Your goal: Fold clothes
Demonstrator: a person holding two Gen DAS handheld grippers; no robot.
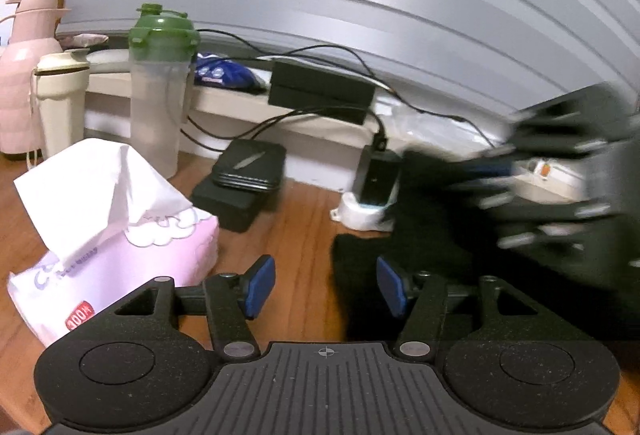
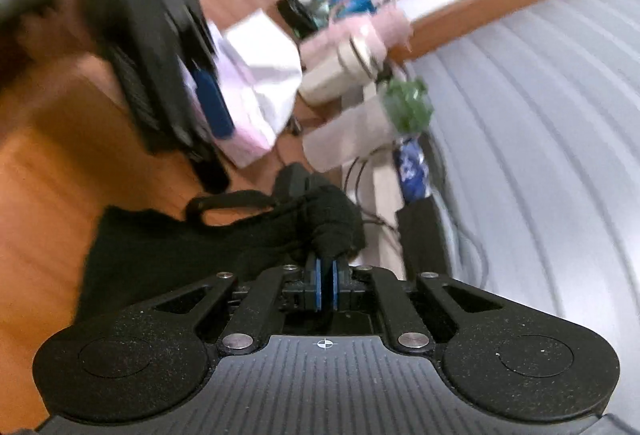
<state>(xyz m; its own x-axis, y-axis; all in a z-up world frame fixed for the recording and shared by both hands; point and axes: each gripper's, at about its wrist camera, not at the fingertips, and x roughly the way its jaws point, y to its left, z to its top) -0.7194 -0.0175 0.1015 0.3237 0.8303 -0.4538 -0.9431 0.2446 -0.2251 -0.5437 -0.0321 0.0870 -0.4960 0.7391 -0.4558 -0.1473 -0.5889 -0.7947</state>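
Left tongs point(image 1: 326, 285) spread wide with nothing between the pads, right tongs point(image 2: 325, 277) clamped together, tilted sideways

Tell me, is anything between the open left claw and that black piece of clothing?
Nothing visible is. The left claw stands open over bare wooden table, with the black garment just ahead and to its right. The tissue pack lies off to the left. The right claw already pinches the garment.

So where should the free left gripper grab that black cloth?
Probably its near edge on the wooden table. The black cloth lies flat just right of the open left gripper, so come in low from the left; the right gripper already pinches another bunched part.
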